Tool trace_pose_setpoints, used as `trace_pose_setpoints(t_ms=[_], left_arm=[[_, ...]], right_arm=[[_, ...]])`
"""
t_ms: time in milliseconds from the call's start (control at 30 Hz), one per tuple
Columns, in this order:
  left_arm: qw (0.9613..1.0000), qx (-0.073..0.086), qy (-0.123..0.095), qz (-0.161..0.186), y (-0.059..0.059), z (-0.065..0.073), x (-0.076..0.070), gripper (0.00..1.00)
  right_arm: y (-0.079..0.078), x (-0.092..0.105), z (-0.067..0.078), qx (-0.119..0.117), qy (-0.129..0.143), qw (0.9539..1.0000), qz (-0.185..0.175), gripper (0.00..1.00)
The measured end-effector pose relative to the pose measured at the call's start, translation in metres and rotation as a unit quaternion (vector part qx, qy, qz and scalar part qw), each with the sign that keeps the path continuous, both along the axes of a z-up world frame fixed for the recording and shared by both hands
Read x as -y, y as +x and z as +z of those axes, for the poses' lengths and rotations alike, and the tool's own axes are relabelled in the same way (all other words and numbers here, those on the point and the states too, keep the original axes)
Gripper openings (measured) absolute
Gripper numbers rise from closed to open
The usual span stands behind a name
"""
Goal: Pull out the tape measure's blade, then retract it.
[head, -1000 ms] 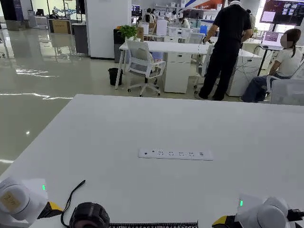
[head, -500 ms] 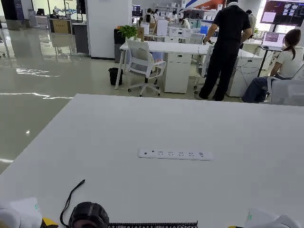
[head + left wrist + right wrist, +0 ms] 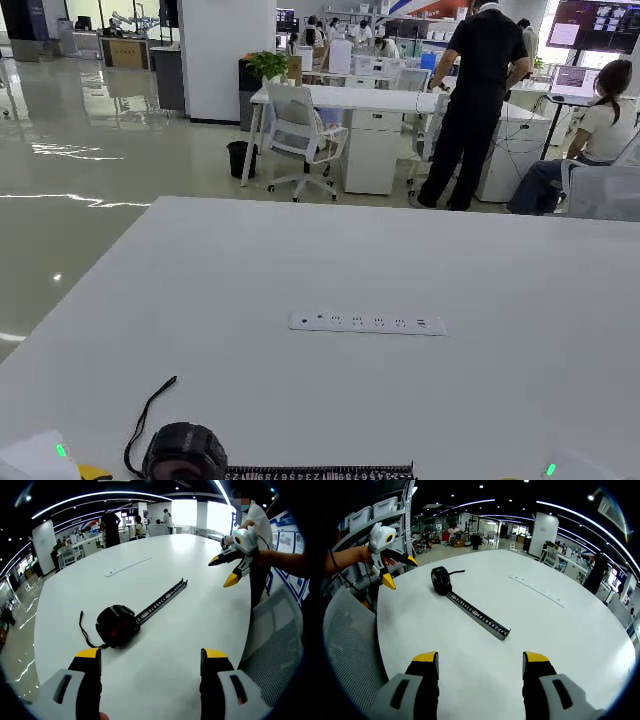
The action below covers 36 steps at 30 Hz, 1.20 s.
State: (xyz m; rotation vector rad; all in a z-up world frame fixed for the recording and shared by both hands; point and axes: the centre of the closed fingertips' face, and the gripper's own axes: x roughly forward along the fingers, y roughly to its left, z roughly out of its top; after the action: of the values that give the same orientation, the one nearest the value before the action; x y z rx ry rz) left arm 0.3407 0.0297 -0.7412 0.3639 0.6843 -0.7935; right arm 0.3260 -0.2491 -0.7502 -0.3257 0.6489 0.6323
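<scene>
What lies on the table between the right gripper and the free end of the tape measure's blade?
Nothing. In the right gripper view the white table is bare between the right gripper and the end of the blade.

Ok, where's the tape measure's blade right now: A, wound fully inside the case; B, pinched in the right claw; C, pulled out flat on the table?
C: the blade stretches from the case across the table, and the left claw and right claw are open, apart from it.
</scene>
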Motion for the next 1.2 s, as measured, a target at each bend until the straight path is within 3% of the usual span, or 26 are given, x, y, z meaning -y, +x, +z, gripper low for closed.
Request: trace_pose_setpoints(t_ms=[100,333,400,500,667,867,1200], left_arm=[[0.9999,0.004,-0.006,0.016,-0.002,0.003,0.000,0.82],[0.9988,0.024,-0.012,0.042,-0.005,0.008,-0.004,0.88],[0.9981,0.026,-0.019,0.052,-0.006,0.010,-0.004,0.90],[0.9961,0.039,-0.043,0.067,-0.006,0.017,-0.005,0.92],[0.9944,0.056,-0.054,0.072,-0.005,0.025,-0.005,0.96],[0.9932,0.059,-0.068,0.074,-0.005,0.032,0.000,0.99],[0.9916,0.064,-0.074,0.084,-0.006,0.037,0.003,0.99]], right_arm=[[-0.005,-0.004,0.002,0.004,0.019,0.9998,-0.008,0.75],[-0.014,-0.004,0.006,0.008,0.018,0.9997,-0.013,0.83],[-0.014,-0.005,0.010,0.014,0.022,0.9996,-0.012,0.84],[-0.012,-0.007,0.018,0.026,0.049,0.9981,-0.026,0.86],[-0.015,-0.009,0.019,0.030,0.055,0.9979,-0.017,0.91],[-0.013,-0.003,0.026,0.041,0.069,0.9962,-0.033,0.94],[-0.015,0.006,0.023,0.037,0.061,0.9962,-0.049,0.94]])
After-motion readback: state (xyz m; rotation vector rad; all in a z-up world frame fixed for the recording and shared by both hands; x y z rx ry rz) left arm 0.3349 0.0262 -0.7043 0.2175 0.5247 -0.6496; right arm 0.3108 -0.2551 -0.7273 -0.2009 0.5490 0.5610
